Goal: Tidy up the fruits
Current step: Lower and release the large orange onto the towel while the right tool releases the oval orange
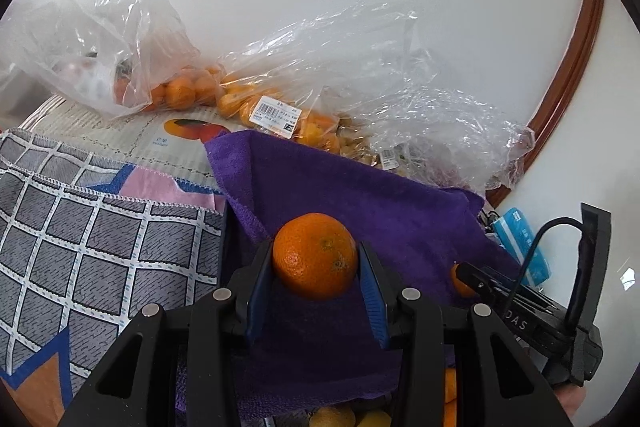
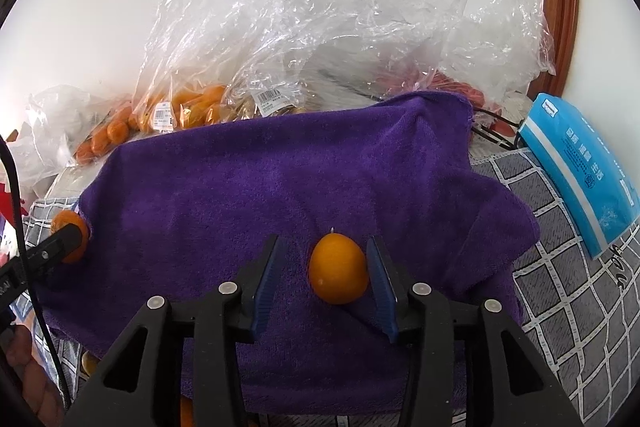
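Note:
My left gripper point(image 1: 316, 259) is shut on an orange mandarin point(image 1: 315, 254) and holds it above the purple towel point(image 1: 360, 195). In the right wrist view the same mandarin point(image 2: 66, 223) shows at the towel's left edge behind the left gripper's finger. My right gripper point(image 2: 326, 267) is open around a small egg-shaped kumquat point(image 2: 338, 273) that lies on the purple towel point(image 2: 280, 179); the kumquat sits close to the right finger, and the left finger stands apart from it.
Clear plastic bags of mandarins point(image 1: 188, 91) and other fruit point(image 2: 192, 107) lie along the white wall behind the towel. A grey checked cloth point(image 1: 80, 247) covers the table. A blue tissue pack point(image 2: 576, 171) stands at the right. More fruit point(image 1: 348, 419) shows below the towel.

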`<state>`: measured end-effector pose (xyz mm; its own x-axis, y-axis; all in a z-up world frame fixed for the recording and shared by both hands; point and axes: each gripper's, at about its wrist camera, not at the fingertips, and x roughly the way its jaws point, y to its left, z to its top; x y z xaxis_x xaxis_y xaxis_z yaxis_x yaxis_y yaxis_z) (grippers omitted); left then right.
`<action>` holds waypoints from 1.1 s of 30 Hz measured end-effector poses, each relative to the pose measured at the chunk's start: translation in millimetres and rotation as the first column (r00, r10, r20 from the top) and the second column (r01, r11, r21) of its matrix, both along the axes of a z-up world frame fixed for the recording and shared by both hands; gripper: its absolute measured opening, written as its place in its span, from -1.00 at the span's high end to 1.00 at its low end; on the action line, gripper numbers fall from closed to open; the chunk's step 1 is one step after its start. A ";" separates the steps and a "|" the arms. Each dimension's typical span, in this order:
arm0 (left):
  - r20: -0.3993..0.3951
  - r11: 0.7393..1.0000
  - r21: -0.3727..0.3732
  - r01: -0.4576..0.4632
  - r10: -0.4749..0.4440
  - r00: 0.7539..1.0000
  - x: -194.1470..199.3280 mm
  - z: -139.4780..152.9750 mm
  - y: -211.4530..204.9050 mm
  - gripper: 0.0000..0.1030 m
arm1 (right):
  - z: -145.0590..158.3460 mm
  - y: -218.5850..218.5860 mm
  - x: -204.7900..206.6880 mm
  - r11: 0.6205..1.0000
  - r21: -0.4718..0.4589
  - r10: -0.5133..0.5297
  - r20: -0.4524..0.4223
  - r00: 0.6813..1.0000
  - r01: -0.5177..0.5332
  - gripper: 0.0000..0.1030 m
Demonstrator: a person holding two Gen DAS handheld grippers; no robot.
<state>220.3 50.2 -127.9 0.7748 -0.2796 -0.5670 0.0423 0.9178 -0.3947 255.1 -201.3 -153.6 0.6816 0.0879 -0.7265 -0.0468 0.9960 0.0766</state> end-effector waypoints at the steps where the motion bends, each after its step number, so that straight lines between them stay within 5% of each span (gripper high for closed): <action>1: 0.011 1.000 -0.004 0.013 -0.013 1.000 -2.1 1.5 -1.7 0.24 | 0.1 0.4 -0.2 1.000 -0.002 0.000 0.001 1.000 0.000 0.14; 7: 0.076 0.999 -0.006 0.053 -0.052 0.996 -14.6 11.4 -9.4 0.24 | 0.4 0.3 -0.4 1.000 0.001 -0.003 0.004 1.000 0.003 0.13; 14: -0.053 0.997 0.048 0.057 -0.054 0.997 4.2 -9.7 -19.0 0.24 | 0.1 -0.9 -0.3 1.000 0.006 -0.011 0.001 1.000 0.011 0.12; 23: -0.075 0.996 0.075 0.044 -0.039 0.996 6.2 -14.3 -17.7 0.23 | 2.5 -3.8 -0.8 0.999 0.016 -0.032 0.009 0.999 0.032 -0.18; 27: -0.027 0.997 0.066 0.049 -0.047 0.999 1.1 -6.4 -16.4 -0.14 | 5.4 -3.5 -3.1 0.999 0.007 -0.039 0.023 0.999 0.039 -0.19; 33: 0.033 0.997 0.076 0.030 -0.032 0.999 -7.1 2.9 -16.2 -0.19 | 12.5 -6.8 -8.3 0.999 0.021 -0.051 0.052 0.997 0.050 -0.20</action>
